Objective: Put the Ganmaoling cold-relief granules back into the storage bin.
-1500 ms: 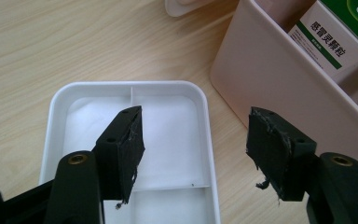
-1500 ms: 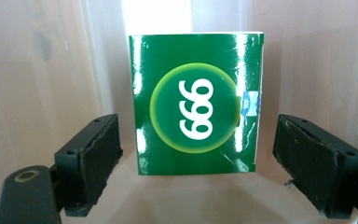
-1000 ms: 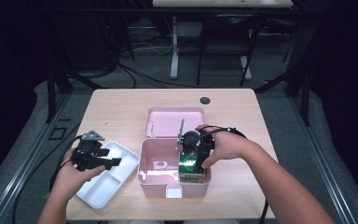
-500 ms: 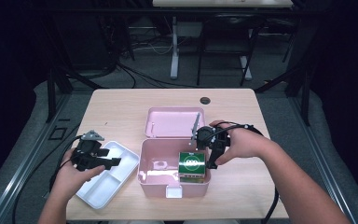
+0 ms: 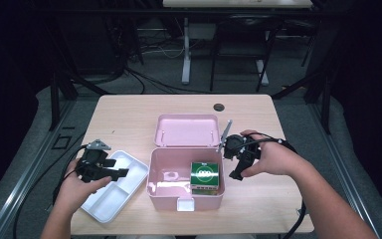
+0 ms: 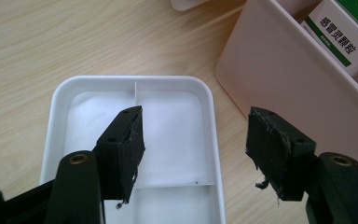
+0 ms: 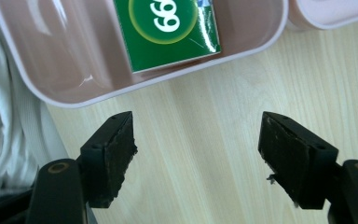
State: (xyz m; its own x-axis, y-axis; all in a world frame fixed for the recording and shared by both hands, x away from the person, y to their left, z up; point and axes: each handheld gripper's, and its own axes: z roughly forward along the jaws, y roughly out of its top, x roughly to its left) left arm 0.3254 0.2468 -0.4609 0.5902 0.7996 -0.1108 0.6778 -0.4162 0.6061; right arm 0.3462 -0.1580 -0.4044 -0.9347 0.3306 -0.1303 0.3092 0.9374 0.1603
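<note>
Since the earlier frame, the right hand-held gripper (image 5: 231,160) had withdrawn from over the pink box (image 5: 186,180) to the bare tabletop (image 5: 258,209) just beside the box's right wall. Its jaws had just been closing slightly, yet they stood wide apart with nothing between them; in the right gripper view the pads (image 7: 116,154) were matte black, rough and frayed at the edges, over pale wood grain.

The green carton (image 5: 205,175) had stayed inside the box, in its right part, glossy, with a white-ringed emblem on top. The box was smooth pink plastic with rounded corners; its matching lid (image 5: 188,130) lay flat on the tabletop just behind it.

The left hand-held gripper (image 5: 119,172) was unchanged in place, jaws likewise apart and empty, over the white tray (image 5: 112,196). That tray was shallow, glossy, round-cornered and split by thin ribs into compartments.

In the left gripper view the carton (image 6: 342,35) was cut off at the frame edge, so its printed side panel was only partly legible. The box interior behind the carton was hidden.
</note>
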